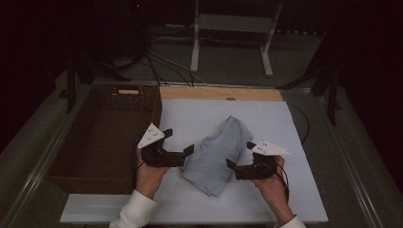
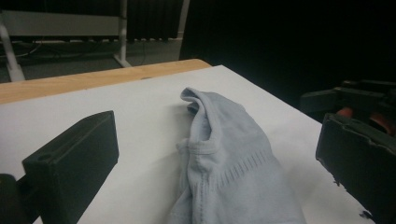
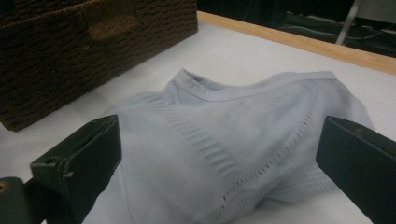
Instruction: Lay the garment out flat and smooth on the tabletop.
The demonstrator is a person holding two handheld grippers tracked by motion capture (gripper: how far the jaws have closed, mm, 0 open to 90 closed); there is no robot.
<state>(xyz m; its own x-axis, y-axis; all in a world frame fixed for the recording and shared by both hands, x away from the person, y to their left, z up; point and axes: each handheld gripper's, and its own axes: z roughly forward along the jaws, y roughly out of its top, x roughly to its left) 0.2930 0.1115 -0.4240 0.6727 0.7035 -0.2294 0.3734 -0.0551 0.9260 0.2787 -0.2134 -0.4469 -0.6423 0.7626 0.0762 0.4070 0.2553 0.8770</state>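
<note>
A light grey-blue garment lies bunched and folded in the middle of the white board. My left gripper stands open at its left edge, and my right gripper stands open at its right edge. In the left gripper view the garment runs between the wide-apart jaws of the left gripper, its ribbed hem facing me. The right gripper frames the garment, whose neckline and perforated seams show. Neither gripper holds the cloth.
A dark brown wicker basket stands against the board's left side, also seen as the basket behind the garment. A wooden strip borders the far edge. A white stand and cables lie on the floor beyond.
</note>
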